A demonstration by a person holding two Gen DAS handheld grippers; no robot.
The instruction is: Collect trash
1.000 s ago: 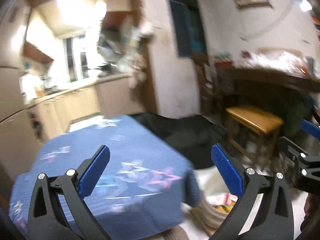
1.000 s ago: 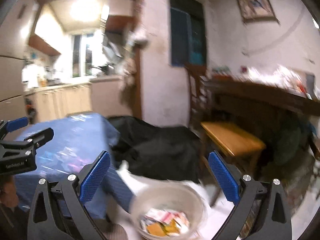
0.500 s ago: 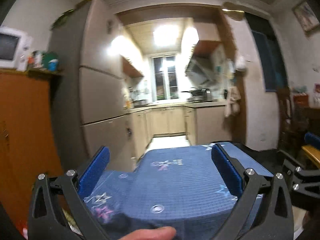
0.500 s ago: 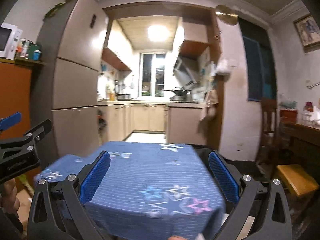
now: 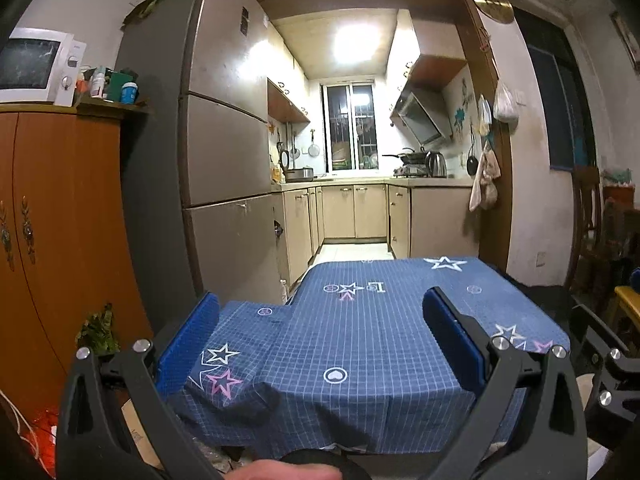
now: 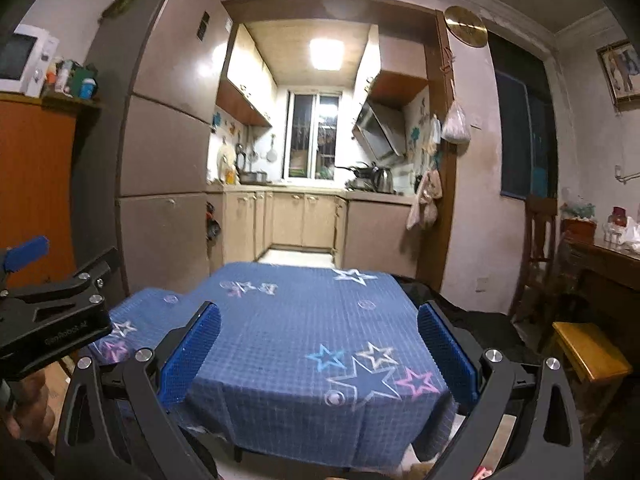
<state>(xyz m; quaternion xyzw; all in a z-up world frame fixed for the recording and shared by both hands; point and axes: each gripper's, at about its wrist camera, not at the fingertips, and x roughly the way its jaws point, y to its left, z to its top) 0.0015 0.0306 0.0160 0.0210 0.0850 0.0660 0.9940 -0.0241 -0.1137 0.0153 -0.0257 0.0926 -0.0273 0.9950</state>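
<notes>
A table under a blue checked cloth with stars point(image 5: 360, 332) point(image 6: 304, 332) stands straight ahead in both views, and I see no trash on its top. My left gripper point(image 5: 320, 340) is open in front of its near edge, nothing between the blue pads. My right gripper point(image 6: 320, 354) is open as well and holds nothing. The left gripper point(image 6: 52, 312) shows at the left edge of the right wrist view. Part of the right gripper point(image 5: 600, 360) shows at the right edge of the left wrist view. A fingertip point(image 5: 288, 470) pokes in at the bottom.
A tall fridge point(image 5: 224, 152) and an orange cabinet point(image 5: 60, 240) with a microwave point(image 5: 36, 66) stand on the left. The kitchen lies behind the table. On the right are a wooden stool point(image 6: 588, 352), a dark chair point(image 6: 540, 248) and a black heap point(image 6: 480, 320).
Both views swung from the right side of the room, with the stool and a white bin of wrappers, round to face the table and kitchen. The bin has left view. Both grippers stayed open.
</notes>
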